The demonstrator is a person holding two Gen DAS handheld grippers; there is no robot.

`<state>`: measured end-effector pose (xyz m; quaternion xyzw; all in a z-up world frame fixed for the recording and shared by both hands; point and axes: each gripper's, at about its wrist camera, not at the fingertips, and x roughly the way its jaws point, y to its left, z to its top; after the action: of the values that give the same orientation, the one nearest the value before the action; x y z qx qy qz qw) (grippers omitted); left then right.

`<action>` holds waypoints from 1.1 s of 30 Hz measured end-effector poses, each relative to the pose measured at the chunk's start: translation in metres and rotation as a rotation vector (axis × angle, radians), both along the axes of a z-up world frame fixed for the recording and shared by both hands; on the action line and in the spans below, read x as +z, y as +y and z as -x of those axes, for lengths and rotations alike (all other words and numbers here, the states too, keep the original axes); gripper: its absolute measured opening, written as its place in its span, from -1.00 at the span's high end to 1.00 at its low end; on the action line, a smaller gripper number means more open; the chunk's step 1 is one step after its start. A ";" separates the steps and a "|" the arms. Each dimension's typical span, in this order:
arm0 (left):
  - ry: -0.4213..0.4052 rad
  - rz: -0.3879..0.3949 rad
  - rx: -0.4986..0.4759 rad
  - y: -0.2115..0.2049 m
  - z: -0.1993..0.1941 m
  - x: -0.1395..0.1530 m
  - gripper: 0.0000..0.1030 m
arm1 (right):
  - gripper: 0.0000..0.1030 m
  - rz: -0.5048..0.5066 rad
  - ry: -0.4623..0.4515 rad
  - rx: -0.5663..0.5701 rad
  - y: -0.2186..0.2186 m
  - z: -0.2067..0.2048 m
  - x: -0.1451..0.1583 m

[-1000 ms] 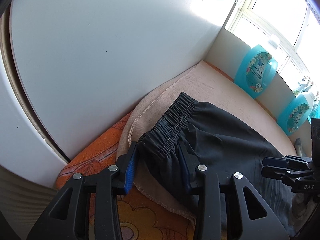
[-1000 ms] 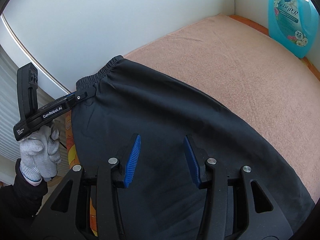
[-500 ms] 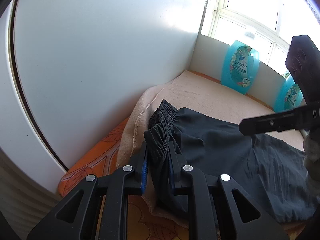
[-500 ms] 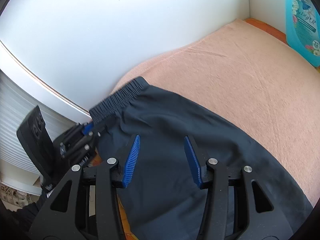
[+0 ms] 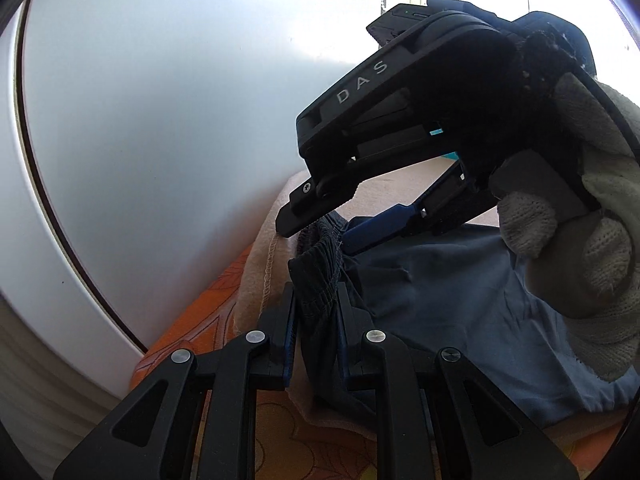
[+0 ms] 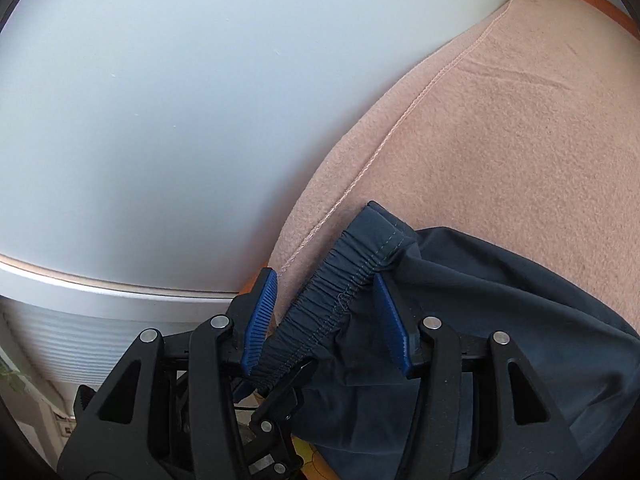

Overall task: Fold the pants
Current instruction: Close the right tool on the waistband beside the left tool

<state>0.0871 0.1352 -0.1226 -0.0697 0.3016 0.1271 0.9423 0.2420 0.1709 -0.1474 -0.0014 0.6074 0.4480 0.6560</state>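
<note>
Dark pants (image 5: 460, 300) lie on a pink blanket (image 5: 276, 240) beside a white wall panel. My left gripper (image 5: 316, 312) is shut on the bunched elastic waistband (image 5: 320, 276) at its near corner and holds it slightly raised. In the left wrist view a gloved hand (image 5: 592, 240) brings my right gripper (image 5: 316, 234) down over the same waistband, just beyond the left fingers. Seen from the right wrist, my right gripper (image 6: 324, 278) is open. The waistband (image 6: 344, 288) runs diagonally between its blue pads (image 6: 260, 312), which do not press on it. The left gripper (image 6: 280, 396) shows underneath.
The white panel (image 6: 160, 100) stands close on the left, right against the blanket's stitched edge (image 6: 400, 120). An orange patterned cloth (image 5: 208, 312) lies under the blanket at the near edge. A ribbed white surface (image 6: 80, 340) sits below the panel. The pant fabric (image 6: 500, 320) spreads to the right.
The left jaws closed on the waistband corner, bunching it. The right gripper swept from the middle of the pants to the waistband, which now sits between its pads, close to the left gripper.
</note>
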 end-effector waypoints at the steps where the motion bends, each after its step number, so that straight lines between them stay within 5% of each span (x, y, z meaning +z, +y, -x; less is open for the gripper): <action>1: 0.003 0.002 -0.003 0.001 -0.001 -0.001 0.71 | 0.00 0.001 0.004 -0.008 0.000 -0.001 -0.003; 9: 0.039 -0.003 0.017 0.007 0.005 -0.009 0.51 | 0.45 -0.058 0.044 -0.041 -0.011 0.002 -0.020; 11: 0.041 -0.014 0.044 0.009 0.009 -0.009 0.31 | 0.47 -0.078 0.056 -0.053 -0.016 0.003 -0.021; 17: 0.020 -0.030 0.010 0.009 0.014 -0.004 0.31 | 0.47 -0.120 0.077 -0.064 -0.031 0.006 -0.026; 24: 0.029 0.034 -0.074 0.001 0.006 -0.010 0.31 | 0.47 -0.108 0.057 -0.039 -0.039 0.005 -0.028; 33: 0.044 0.160 -0.028 0.044 -0.010 -0.014 0.29 | 0.48 -0.098 0.047 -0.045 -0.031 0.003 -0.028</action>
<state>0.0971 0.1795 -0.1365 -0.1377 0.3325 0.0907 0.9286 0.2389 0.1403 -0.1754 0.0551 0.5998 0.4622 0.6509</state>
